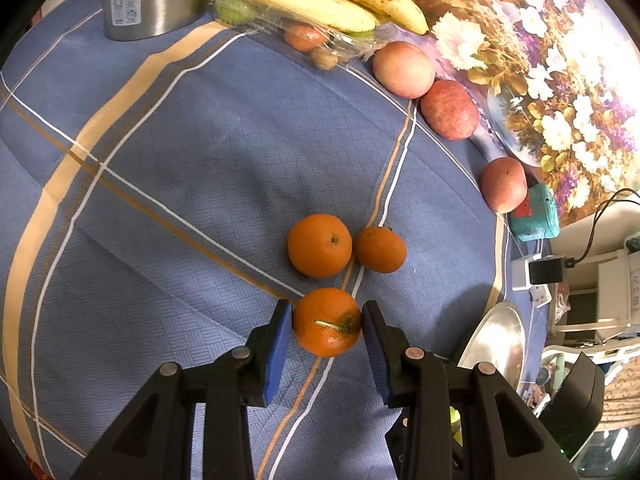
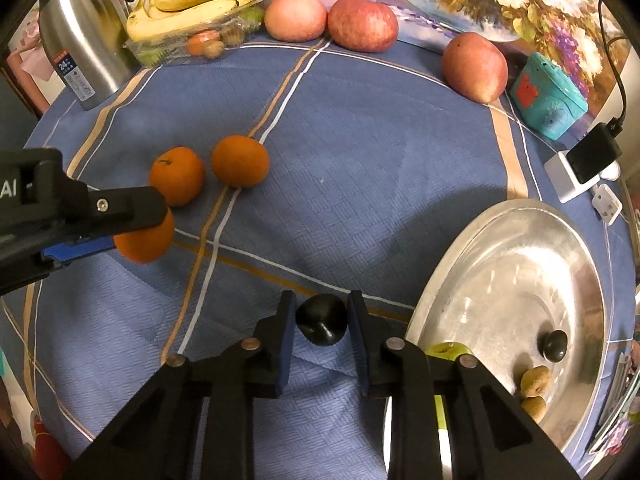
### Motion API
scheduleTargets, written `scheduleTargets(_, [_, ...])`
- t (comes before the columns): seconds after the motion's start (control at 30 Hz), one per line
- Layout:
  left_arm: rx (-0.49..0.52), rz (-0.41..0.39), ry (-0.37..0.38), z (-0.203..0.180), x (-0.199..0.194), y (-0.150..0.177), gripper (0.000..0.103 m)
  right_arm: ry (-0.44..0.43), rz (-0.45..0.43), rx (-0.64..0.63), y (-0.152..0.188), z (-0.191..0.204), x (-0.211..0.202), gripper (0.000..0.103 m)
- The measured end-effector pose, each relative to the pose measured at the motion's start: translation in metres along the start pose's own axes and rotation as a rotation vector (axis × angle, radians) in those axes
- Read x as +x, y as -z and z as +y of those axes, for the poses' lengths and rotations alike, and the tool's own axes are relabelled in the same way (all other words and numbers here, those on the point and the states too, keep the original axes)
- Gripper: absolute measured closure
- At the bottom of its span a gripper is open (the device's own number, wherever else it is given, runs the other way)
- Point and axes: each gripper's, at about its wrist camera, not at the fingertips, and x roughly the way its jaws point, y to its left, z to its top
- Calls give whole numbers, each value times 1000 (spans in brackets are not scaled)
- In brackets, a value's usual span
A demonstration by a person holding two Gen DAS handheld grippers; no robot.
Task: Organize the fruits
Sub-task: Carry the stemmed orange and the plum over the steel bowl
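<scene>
A: What is the left gripper (image 1: pixel 326 322) doing?

B: Its jaws are clamped on a mandarin (image 1: pixel 327 322), both blue pads pressed to its sides, stem facing the camera. Two more mandarins (image 1: pixel 319 245) sit touching each other on the blue checked tablecloth (image 1: pixel 180 152) just beyond it, at 12 o'clock.

A: And the right gripper (image 2: pixel 321 320)?

B: Its jaws grip a small, dark, glossy fruit (image 2: pixel 321 319) (I cannot tell what kind). At its 3 o'clock lies a steel tray (image 2: pixel 520 248) holding another dark fruit (image 2: pixel 554 345), two small brown fruits (image 2: pixel 536 380) and a green one (image 2: pixel 446 349) partly hidden behind the gripper.

A: Where is the rest?

B: Along the far edge of the surface, in the right view: three red apples (image 2: pixel 362 23) from 12 toward 2 o'clock, and bananas (image 2: pixel 200 4) at 11 o'clock on a clear plastic pack (image 2: pixel 224 30) of small fruits, beside a steel kettle (image 2: pixel 84 36). A teal box (image 2: pixel 550 94) sits at 2 o'clock, just beside the last apple.
</scene>
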Motion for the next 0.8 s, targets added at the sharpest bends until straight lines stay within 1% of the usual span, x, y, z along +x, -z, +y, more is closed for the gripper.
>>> scheduleTargets(0.13, [-2,-1,1,0,0,-1,65,-26,-9,8,0,1,-5,77])
scheduleTargets(0.33, [4,-17,8,-1,-6,-2,65,-66,-69,22,-3,-3,-27,77])
scheduleTargets(0.43, [9,-25,12,-3,-8,-2,65,-69,-92,40,-4,-8,-36,77])
scheduleTargets(0.6, [32,-31,17,-12,-11,0,65,-70,-106,84,-4,-22,-45,77])
scheduleTargets(0.7, [56,-31,25,-20,-12,2,65,-66,-112,123,-3,-38,-48,77])
scheduleTargets(0.8, [97,-29,32,-34,-12,7,65,-43,-117,177,0,-57,-50,77])
